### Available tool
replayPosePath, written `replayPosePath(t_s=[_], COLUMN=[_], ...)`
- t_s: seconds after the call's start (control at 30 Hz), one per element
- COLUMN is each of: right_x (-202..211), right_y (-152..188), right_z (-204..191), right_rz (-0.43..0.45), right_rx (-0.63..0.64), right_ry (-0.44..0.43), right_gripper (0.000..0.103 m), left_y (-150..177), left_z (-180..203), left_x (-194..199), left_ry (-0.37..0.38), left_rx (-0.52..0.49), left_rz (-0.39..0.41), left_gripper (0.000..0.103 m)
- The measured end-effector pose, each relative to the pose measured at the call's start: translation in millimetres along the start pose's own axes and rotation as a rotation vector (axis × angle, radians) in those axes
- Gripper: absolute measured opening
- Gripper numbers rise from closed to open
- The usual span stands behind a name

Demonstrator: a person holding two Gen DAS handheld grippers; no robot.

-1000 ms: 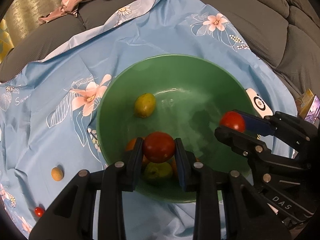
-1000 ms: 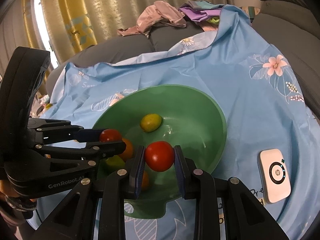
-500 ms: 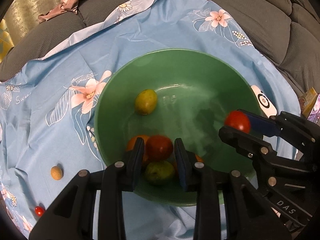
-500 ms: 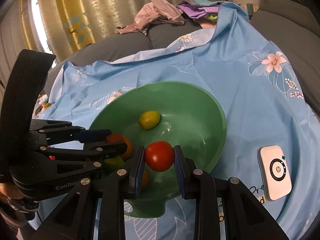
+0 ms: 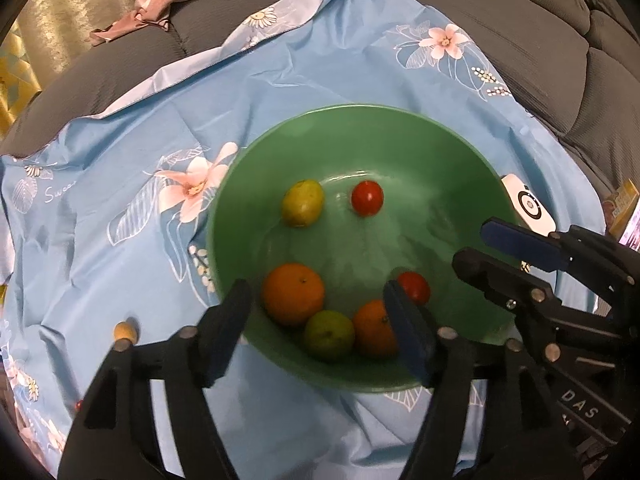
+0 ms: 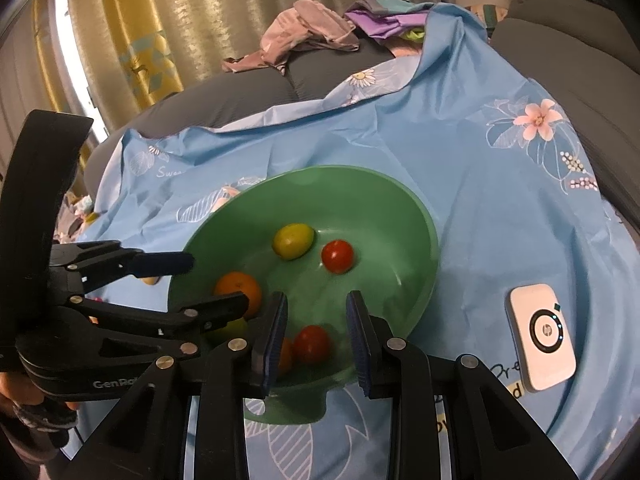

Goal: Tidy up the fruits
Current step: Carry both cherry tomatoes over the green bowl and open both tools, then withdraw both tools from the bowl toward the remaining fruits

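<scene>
Over the near rim of the green bowl (image 5: 360, 108) the left gripper (image 5: 316, 292) hangs with its jaws well apart, having just been opening, and nothing is held between them. The right gripper (image 6: 317, 300) beside it is also spread and grips nothing. All the bowl's far half lies open. Only a yellow-green fruit (image 5: 302, 203) and one tomato (image 5: 367, 198) sit there, apart from the wall. Nearer, an orange (image 5: 293, 294), a green fruit (image 5: 329, 335), a second orange (image 5: 374, 328) and another tomato (image 5: 414, 287) crowd together, the last two partly behind a finger. The bowl rests on a blue flowered cloth (image 5: 140, 140) spread over a grey sofa (image 5: 540, 40), with bare cloth all round. A white device (image 6: 542, 336) lies near the bowl's right edge. A small yellowish fruit (image 5: 125, 331) lies on the cloth left of the bowl, half hidden by the gripper. A red speck (image 5: 79, 403) lower down is too small to identify.
</scene>
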State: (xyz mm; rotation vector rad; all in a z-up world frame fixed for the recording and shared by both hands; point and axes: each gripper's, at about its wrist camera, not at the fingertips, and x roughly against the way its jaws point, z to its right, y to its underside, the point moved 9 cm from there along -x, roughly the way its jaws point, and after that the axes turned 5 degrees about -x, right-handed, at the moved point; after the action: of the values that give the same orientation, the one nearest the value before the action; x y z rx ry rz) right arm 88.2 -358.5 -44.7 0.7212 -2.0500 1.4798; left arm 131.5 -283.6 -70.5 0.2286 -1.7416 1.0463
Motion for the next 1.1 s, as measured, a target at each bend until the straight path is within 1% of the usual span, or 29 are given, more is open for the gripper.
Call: replayPosePath(t_s=[0.03,0.17,0.23,0.3,0.43,0.67,0.77,0.87,0.9,0.93,1.0,1.07,1.1], right_x=[1,8,11,15,25,36,40,43,43,45,46,46,46], right_y=[0,2,3,5,10,27,35,42,43,46,50,55,56], right_z=[0,1,1,-1,-16,-65,-85,-104,-109,-113,-126,-139,-143], right_rz=[0.001,0.006,0.008,0.009,0.019,0.000,-0.008,-0.017,-0.018,-0.019,-0.022,-0.033,-0.037], right_rx=[-0.001,-0.013,-0.021,-0.025,-0.006,0.085,0.124,0.154,0.162,0.168,0.186,0.207,0.215], right_ry=[0.002,0.010,0.006,-0.003,-0.035,-0.110,-0.130,-0.149,-0.156,-0.161,-0.174,-0.196,-0.201], right_gripper=[0.031,0.032,0.033,0.033,0.034,0.036,0.036,0.036,0.036,0.036,0.036,0.036,0.036], left_y=[2,14,24,37,68,126,146,163,167,172,179,187,195], left_z=[-1,-6,-13,-19,-38,-68,-79,-86,-87,-89,-96,-104,-111], left_x=[4,19,30,41,62,97,106,121,127,133,146,152,156], left_ry=[0.003,-0.005,-0.004,0.001,-0.001,0.000,-0.028,-0.043,-0.042,-0.042,-0.043,-0.045,-0.047], left_rx=[0.006,0.037,0.069,0.112,0.223,0.420,0.479,0.508,0.515,0.525,0.557,0.590,0.622], left_rz=[0.006,0.030,0.046,0.058,0.081,0.101,0.101,0.129,0.145,0.163,0.202,0.228,0.236], left_gripper=[0.072,0.084,0.084,0.086,0.095,0.095,0.095,0.097,0.098,0.102,0.102,0.102,0.102])
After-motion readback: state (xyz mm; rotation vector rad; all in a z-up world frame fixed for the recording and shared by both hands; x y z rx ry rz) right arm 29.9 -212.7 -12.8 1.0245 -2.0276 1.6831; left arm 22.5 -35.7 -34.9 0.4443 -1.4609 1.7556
